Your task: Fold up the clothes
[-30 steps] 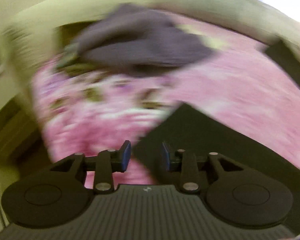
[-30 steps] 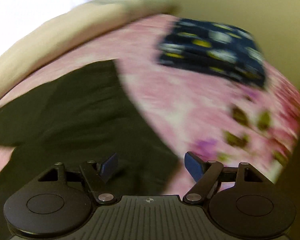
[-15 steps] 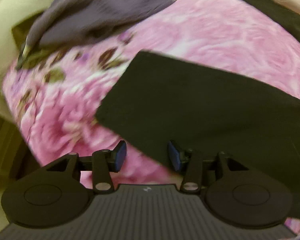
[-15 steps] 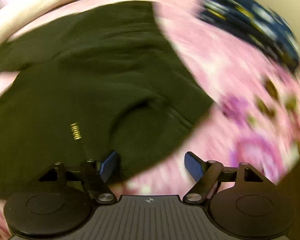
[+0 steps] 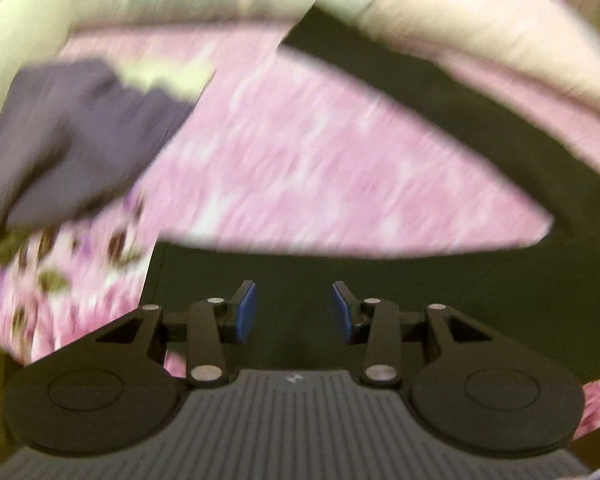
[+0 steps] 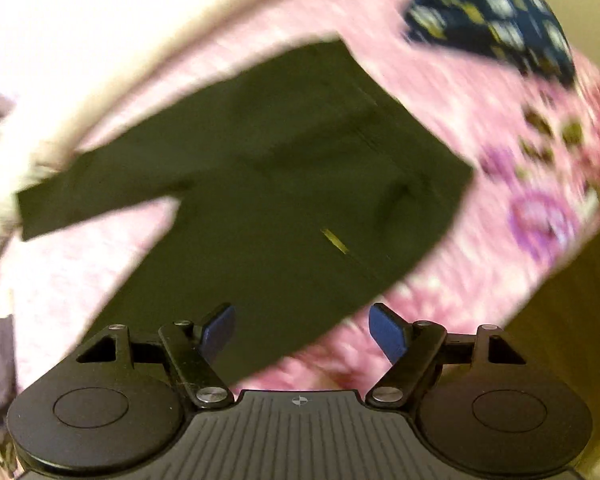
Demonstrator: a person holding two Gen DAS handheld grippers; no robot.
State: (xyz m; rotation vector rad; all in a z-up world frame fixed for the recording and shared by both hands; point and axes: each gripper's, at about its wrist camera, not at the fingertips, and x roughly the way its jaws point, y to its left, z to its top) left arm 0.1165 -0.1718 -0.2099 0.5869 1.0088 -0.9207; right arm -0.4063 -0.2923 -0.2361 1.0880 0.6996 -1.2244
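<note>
1. Dark long-sleeved top point(image 6: 284, 184) lies spread flat on the bed point(image 6: 480, 248) with its pink floral cover, one sleeve point(image 6: 96, 192) stretched out sideways.
2. Left gripper point(image 5: 293, 312): jaws apart, empty, over the top's dark cloth point(image 5: 380, 280). Right gripper point(image 6: 300, 332): jaws apart, empty, over the top's near edge.
3. Handling, judged: soft, light, limp; will sag and crease. Pinch at hem corners, the shoulder or the cuff.
4. Left view only: crumpled grey-purple garment point(image 5: 72, 140). Right view only: navy patterned folded piece point(image 6: 496, 32), plus the top's whole outline. Both blurred.
</note>
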